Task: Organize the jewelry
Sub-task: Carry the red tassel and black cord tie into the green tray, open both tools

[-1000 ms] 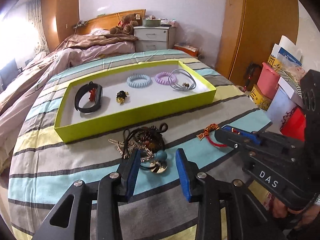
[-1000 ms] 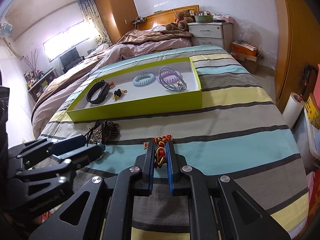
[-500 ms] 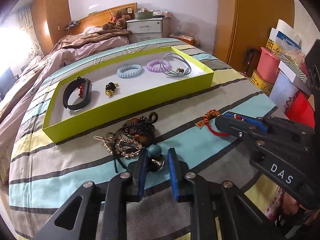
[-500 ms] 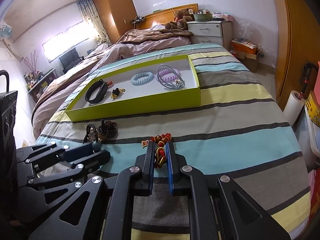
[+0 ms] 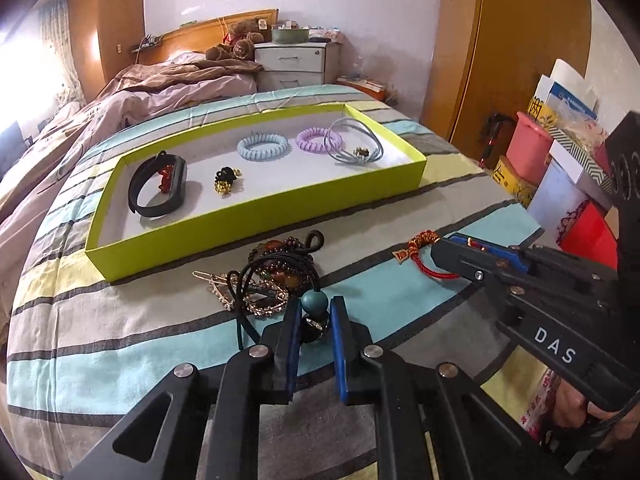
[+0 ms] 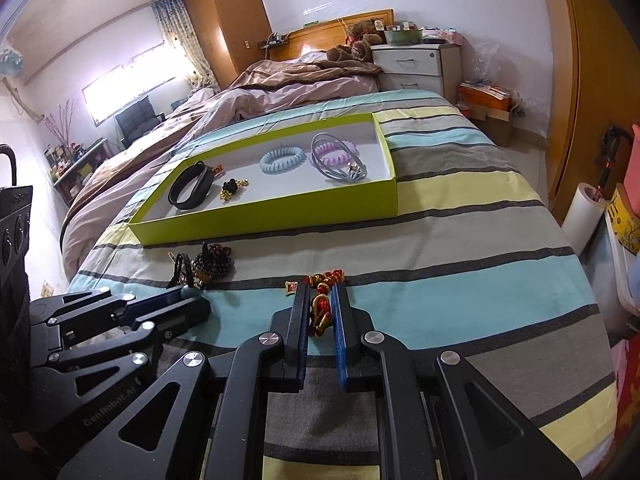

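Across the middle of both views lies the striped bedspread (image 5: 120,344), and on it, toward the upper centre, the long lime-green box (image 5: 256,216), shallow and open, plainly meant as the place to sort things into; it already holds a black band (image 5: 156,190), a small black-and-gold charm (image 5: 226,178), a blue coil tie (image 5: 262,147), a purple coil tie (image 5: 316,141) and a grey loop (image 5: 356,146), laid out in a row with gaps between them. Just below the box, on the cloth, sits the unsorted heap of jewelry (image 5: 276,276) — dark beads, black cord, a glittery hair clip, all tangled. At lower centre of the left view the left gripper (image 5: 315,312) has just been closing, and its fingers now pinch the teal bead (image 5: 315,304) at the heap's near edge; a narrow hold, probably to lift that piece free. The right gripper (image 6: 320,308) is clamped on a red-and-gold knotted charm (image 6: 320,310) — low against the cloth, well apart from the box.
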Tool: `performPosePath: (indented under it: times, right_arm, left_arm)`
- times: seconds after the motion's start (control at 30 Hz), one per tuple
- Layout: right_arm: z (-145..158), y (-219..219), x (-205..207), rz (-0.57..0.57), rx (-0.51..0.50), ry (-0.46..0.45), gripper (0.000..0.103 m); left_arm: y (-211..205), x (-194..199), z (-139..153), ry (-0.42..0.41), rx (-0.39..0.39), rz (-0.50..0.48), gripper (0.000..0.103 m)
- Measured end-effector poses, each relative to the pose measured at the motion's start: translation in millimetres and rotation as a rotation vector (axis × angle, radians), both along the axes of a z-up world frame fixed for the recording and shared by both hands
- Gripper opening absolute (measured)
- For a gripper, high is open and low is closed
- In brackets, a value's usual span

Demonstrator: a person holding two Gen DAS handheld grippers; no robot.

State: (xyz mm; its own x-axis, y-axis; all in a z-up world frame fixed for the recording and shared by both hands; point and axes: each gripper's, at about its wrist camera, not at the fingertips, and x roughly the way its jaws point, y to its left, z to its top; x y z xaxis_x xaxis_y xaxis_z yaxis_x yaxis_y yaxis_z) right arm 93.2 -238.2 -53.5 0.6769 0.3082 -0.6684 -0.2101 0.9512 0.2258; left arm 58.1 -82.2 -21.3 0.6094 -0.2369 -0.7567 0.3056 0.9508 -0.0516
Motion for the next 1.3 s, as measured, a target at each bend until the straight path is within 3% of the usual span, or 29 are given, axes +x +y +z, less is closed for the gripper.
performPosePath:
  times: [0.73,1.3]
  right_arm:
    - [37,4,-4,0.002,0.008,-0.073,0.011]
    - [62,23,58,0.05,0.037,-0.082,0.011]
  left_arm:
    - [31,3,44,-0.074,-0.061,0.054,0.014]
    - [58,77,56,-0.048,-0.107,0.074,0.014]
